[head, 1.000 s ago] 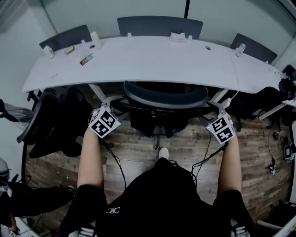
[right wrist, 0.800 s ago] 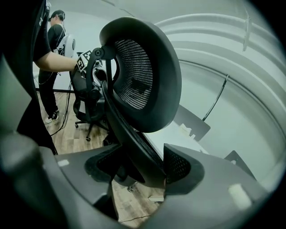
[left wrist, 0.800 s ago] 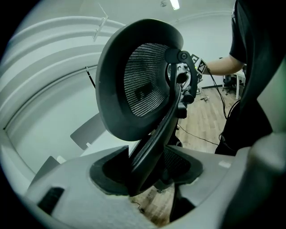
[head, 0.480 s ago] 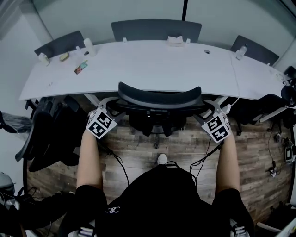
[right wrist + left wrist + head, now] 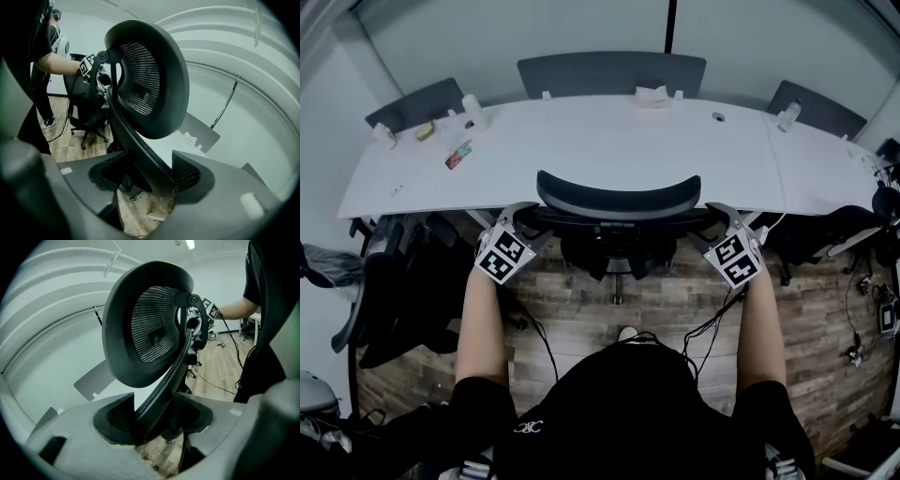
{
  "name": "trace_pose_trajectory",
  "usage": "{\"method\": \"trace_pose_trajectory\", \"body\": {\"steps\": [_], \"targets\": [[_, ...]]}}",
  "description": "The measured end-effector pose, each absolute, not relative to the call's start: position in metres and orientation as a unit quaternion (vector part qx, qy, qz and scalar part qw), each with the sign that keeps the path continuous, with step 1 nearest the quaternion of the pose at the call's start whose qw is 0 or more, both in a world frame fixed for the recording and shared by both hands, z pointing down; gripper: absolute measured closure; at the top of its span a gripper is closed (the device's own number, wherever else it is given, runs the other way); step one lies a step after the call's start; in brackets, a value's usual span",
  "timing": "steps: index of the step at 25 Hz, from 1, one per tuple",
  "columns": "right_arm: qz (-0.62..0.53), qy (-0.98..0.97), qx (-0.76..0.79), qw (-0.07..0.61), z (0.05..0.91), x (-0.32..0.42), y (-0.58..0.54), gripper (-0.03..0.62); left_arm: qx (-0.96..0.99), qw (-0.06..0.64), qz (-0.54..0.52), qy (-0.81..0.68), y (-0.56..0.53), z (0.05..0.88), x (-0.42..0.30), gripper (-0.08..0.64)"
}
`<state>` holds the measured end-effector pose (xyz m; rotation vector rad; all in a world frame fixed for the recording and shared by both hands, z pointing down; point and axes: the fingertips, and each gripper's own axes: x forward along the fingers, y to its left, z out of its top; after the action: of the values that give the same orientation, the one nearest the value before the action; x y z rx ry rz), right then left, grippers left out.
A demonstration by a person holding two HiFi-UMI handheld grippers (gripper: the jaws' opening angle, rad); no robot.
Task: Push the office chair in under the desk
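The black mesh office chair (image 5: 619, 197) stands at the front edge of the long white desk (image 5: 581, 141), its curved back top overlapping the desk edge in the head view. My left gripper (image 5: 523, 216) holds the left side of the chair's back frame, and my right gripper (image 5: 714, 216) holds the right side. In the left gripper view the jaws (image 5: 157, 416) close round the dark frame bar below the mesh back (image 5: 150, 329). In the right gripper view the bar runs between the jaws (image 5: 150, 180) the same way, under the mesh back (image 5: 145, 79).
Another black chair (image 5: 384, 272) stands close on the left, and one more (image 5: 830, 211) on the right under the desk. Grey chairs (image 5: 609, 70) line the desk's far side. Bottles (image 5: 473, 111), a small packet (image 5: 457, 155) and a box (image 5: 654, 94) lie on the desk. Cables (image 5: 534, 328) trail over the wood floor.
The chair has rolled forward toward the desk with both grippers on it. Its back now overlaps the desk edge, and the person has stepped forward behind it.
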<state>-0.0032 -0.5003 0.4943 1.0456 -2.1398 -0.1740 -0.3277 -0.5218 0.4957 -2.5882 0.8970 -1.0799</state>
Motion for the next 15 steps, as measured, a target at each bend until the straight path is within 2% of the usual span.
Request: {"method": "trace_pose_trajectory", "body": {"steps": [15], "targets": [[-0.073, -0.829, 0.418, 0.363, 0.494, 0.007, -0.557, 0.29, -0.876, 0.093, -0.359, 0.309, -0.577, 0.493, -0.318, 0.308]]}}
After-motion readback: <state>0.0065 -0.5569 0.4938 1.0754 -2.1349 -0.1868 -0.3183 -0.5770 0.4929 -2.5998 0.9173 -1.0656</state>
